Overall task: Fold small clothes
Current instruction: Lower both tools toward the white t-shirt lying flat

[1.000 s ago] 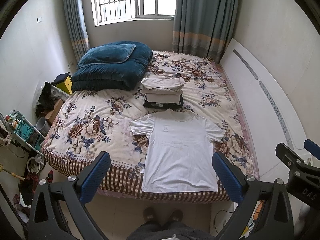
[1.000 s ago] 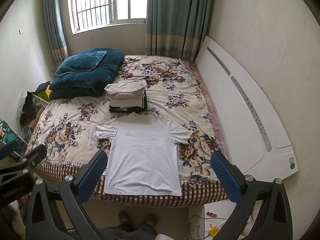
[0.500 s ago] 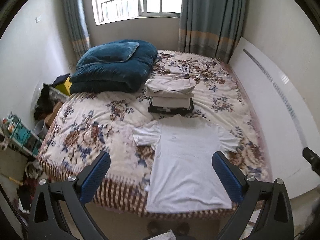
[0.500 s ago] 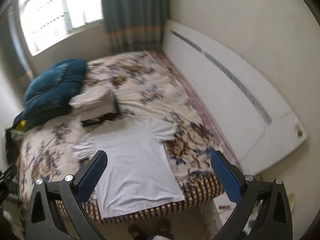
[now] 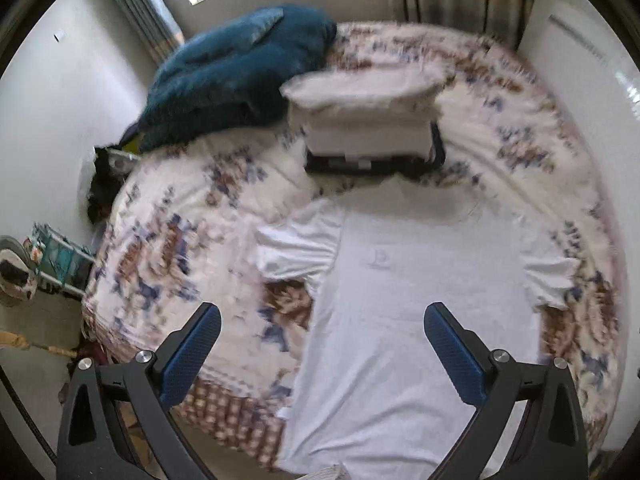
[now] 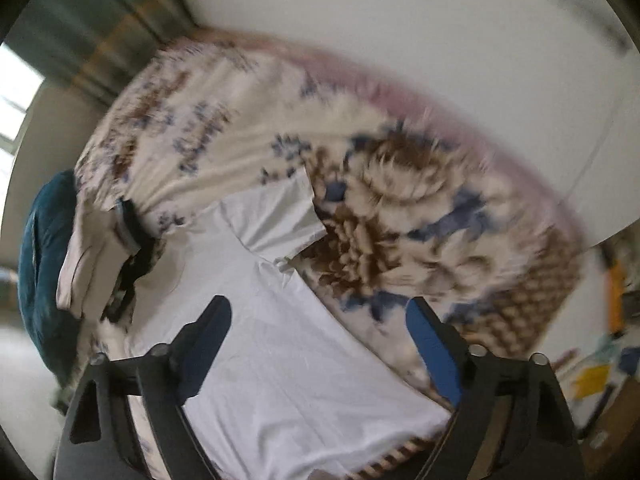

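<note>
Saw white T-shirt [image 5: 404,320] spread flat, face up, on floral bedspread, hem at near bed edge, collar toward far side. Both short sleeves lay out sideways, wrinkled at seams; faint small logo on chest. Noted folded stack [image 5: 364,124] just beyond collar: pale garments over dark one.

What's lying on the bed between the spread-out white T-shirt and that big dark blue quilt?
A stack of folded clothes sits between the white T-shirt and the blue quilt, just beyond the shirt's collar. It shows best in the left wrist view.
</note>
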Tool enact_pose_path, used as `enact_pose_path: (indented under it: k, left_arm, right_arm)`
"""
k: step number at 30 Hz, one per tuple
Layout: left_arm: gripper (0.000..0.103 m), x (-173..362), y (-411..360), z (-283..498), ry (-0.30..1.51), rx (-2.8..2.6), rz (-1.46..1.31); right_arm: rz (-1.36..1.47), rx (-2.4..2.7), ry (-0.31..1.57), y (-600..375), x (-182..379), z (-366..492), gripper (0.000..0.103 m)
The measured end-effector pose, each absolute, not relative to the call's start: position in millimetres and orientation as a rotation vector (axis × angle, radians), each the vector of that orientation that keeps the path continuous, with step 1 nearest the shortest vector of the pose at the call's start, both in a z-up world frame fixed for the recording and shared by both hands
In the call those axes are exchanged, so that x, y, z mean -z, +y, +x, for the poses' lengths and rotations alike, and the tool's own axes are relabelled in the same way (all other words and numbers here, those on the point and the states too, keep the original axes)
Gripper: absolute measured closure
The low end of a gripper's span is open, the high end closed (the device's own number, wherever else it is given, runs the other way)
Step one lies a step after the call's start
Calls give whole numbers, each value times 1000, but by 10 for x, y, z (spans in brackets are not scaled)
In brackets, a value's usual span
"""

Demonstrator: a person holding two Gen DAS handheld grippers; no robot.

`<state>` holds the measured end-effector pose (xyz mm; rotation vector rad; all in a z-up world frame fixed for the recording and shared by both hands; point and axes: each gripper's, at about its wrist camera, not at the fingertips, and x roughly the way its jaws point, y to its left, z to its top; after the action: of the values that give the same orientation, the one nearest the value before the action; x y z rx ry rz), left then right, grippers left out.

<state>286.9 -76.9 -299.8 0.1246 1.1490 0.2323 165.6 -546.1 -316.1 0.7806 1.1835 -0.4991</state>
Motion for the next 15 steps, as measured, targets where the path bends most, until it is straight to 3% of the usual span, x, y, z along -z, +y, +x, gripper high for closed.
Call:
enact_pose_path:
  k: [8,13,15]
  left_arm:
    - [0,4655,-929,3330,1340,-243,140]
    - [0,5423,-852,3635,1407,-285,89]
    - [0,5549,-856,3753,1413,-295,54]
  right_arm:
    - [1106,518,1262,-5747,5382,2440,19]
    - [1235,573,1208,-5655,6151,2665,24]
    - [1257,609,1098,-5605,6157,2656,39]
